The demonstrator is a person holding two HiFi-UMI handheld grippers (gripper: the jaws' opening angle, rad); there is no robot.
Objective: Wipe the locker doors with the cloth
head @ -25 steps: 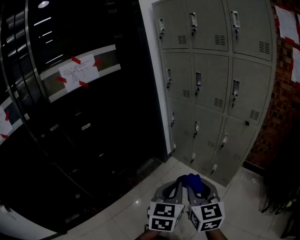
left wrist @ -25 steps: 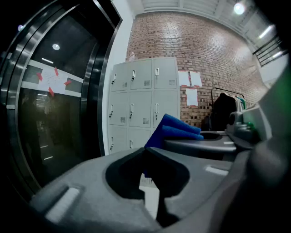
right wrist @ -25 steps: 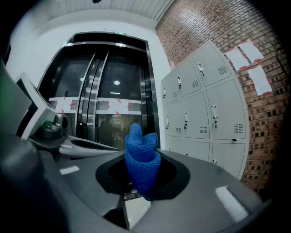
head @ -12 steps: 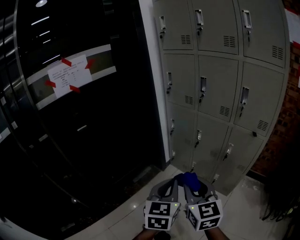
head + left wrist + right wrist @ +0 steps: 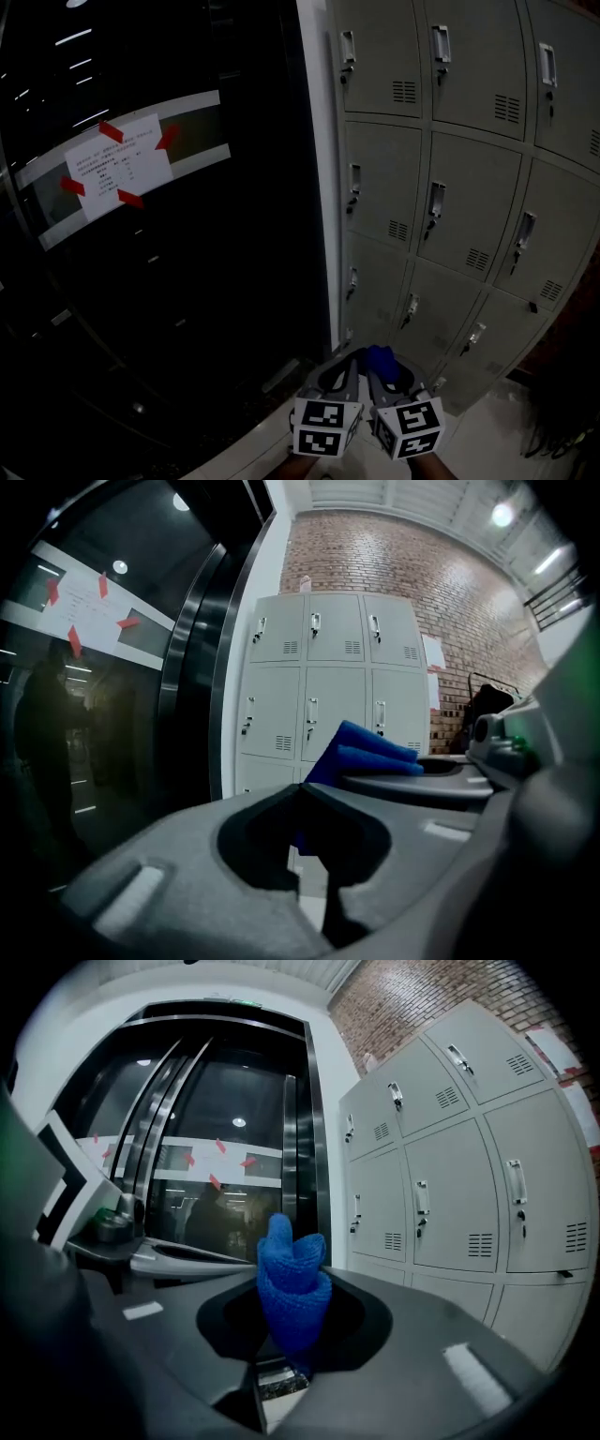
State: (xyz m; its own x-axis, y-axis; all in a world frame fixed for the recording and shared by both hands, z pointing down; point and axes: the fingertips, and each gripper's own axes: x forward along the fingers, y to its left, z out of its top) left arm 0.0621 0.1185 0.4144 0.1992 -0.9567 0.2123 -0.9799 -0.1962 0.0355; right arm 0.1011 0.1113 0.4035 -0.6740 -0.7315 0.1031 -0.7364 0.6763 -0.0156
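Pinching blue cloth (image 5: 292, 1283), right gripper (image 5: 289, 1330); left gripper (image 5: 300, 787) closed beside it; lockers (image 5: 450, 187) ahead.

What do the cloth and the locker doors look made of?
The cloth looks like blue knitted or terry-like fabric, possibly microfibre: nubbly looped texture, soft folds, matte. The locker doors look like painted sheet metal, light grey with a dull sheen: flat crisp panels with punched vent slots. That it is steel is only a guess.
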